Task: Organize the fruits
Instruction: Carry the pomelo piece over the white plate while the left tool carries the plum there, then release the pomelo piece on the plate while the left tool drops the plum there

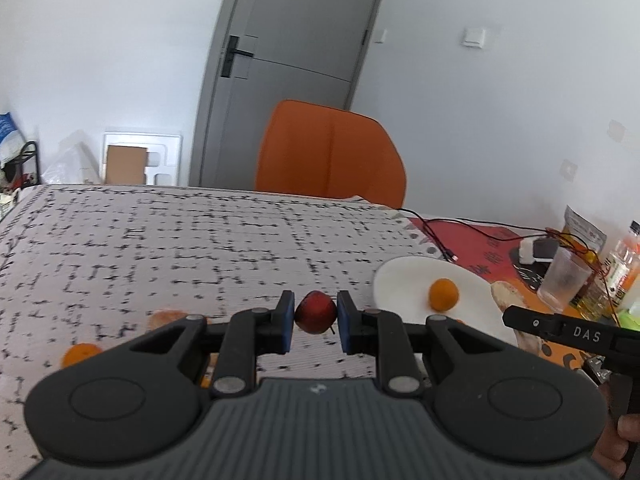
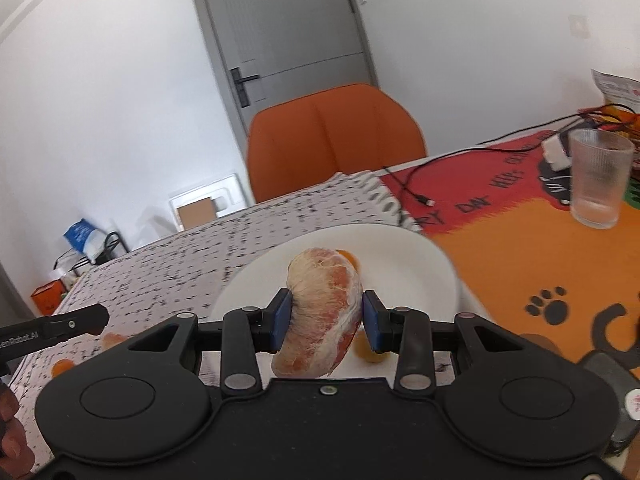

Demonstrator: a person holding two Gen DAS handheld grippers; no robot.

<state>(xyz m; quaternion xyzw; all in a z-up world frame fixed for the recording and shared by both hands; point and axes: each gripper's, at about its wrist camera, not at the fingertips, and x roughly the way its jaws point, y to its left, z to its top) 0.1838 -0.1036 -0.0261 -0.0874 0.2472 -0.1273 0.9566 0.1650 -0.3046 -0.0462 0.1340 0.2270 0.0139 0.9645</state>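
Left-wrist view shows the left gripper [image 1: 316, 322] clamped on a small red fruit [image 1: 315, 313], seemingly airborne, white plate [image 1: 404, 276] at two o'clock, while the right gripper [image 2: 326, 322] pinches a peeled citrus segment [image 2: 322, 312] above that plate, so both carries next need lowering and release.

Left view: sits low on the left gripper [image 1: 316, 320], close over the table [image 1: 160, 240], facing the door [image 1: 288, 40].
Right view: sits on the right gripper [image 2: 323, 318], close above the plate [image 2: 420, 264].
Both see: chair [image 1: 332, 152], door, plate, cup [image 2: 598, 176].
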